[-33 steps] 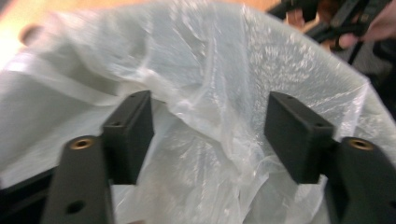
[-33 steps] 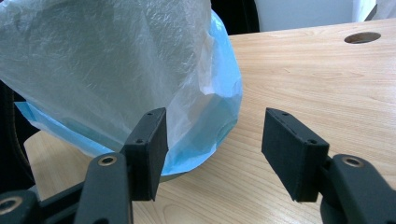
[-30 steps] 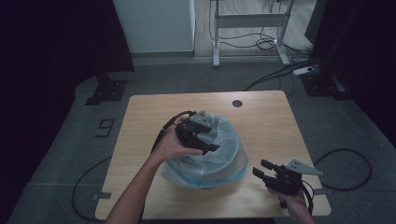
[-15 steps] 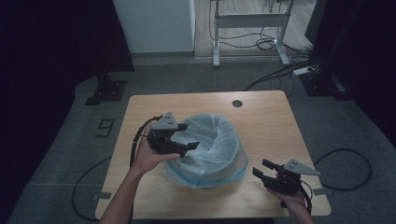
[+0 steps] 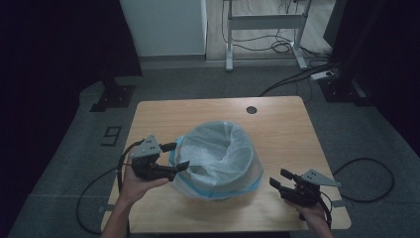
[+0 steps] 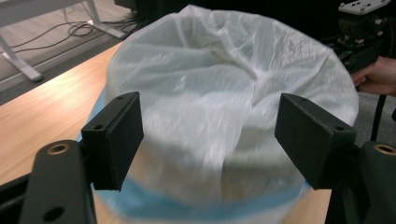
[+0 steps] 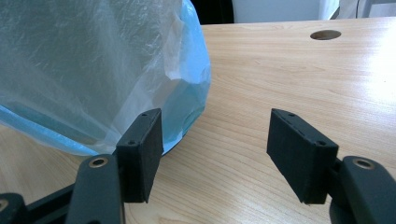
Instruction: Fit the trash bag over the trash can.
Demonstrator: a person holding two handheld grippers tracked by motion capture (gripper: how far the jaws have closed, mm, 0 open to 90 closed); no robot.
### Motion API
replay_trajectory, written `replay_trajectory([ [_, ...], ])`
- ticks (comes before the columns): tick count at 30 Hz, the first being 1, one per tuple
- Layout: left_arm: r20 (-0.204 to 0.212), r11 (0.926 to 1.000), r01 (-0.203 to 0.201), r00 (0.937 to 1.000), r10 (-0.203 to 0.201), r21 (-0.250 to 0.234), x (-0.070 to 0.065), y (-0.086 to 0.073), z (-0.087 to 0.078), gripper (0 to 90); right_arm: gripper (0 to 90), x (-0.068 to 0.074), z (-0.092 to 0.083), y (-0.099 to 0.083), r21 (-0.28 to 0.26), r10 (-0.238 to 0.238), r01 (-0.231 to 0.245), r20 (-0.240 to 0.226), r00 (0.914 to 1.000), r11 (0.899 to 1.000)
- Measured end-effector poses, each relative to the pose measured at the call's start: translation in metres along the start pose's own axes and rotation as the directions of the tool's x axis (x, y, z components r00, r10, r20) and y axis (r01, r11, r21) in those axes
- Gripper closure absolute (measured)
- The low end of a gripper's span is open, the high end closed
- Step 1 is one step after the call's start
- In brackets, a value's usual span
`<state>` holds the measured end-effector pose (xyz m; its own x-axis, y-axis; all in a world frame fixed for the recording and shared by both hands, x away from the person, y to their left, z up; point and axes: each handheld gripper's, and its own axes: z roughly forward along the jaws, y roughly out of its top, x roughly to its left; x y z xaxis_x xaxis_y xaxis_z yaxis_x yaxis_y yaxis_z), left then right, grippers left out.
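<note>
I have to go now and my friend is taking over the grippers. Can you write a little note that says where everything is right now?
Left gripper: open, holding nothing, at the left side of the bin, jaws pointing at it.
Right gripper: open, holding nothing, low over the table near its front right corner, apart from the bin.
Bin: upright in the middle of the table, with a white bag lining it and folded over the rim.
Done: the bag looks fitted all round.
Left: probably just checking or tidying the bag's edge.

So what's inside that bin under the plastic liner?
The white plastic liner drapes over the blue bin and dips into its mouth. Nothing shows lying inside, but the crumpled film covers the bin's bottom and walls.
</note>
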<state>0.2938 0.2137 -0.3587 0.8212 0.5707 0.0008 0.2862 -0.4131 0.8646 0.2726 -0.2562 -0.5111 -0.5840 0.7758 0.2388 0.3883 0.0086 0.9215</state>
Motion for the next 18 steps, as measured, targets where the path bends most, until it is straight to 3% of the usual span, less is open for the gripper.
replay_trajectory([
  [5,-0.019,0.9997,0.023,0.9995,-0.023,-0.009,0.002,-0.017,-0.011,23.6,35.4,-0.001,0.000,-0.001,0.003,0.001,-0.001,0.007,1.0000,1.000],
  [7,-0.059,0.9995,0.030,0.9978,-0.029,0.009,0.003,-0.032,-0.017,23.6,35.4,-0.002,0.000,-0.001,0.005,0.000,0.000,0.010,0.9999,1.000],
  [9,-0.063,0.9993,0.037,0.9974,-0.036,0.011,0.004,-0.038,-0.019,23.6,35.4,-0.002,0.000,-0.001,0.005,0.000,0.000,0.012,0.9999,1.000],
  [13,-0.077,0.9958,0.089,0.9932,-0.088,0.020,0.011,-0.065,-0.022,23.7,35.4,-0.004,0.001,-0.003,0.017,-0.007,0.006,0.030,0.9995,1.000],
  [18,-0.083,0.9913,0.130,0.9883,-0.128,0.020,0.017,-0.085,-0.023,23.9,35.4,-0.008,0.001,-0.005,0.026,-0.004,0.003,0.047,0.9989,1.000],
])
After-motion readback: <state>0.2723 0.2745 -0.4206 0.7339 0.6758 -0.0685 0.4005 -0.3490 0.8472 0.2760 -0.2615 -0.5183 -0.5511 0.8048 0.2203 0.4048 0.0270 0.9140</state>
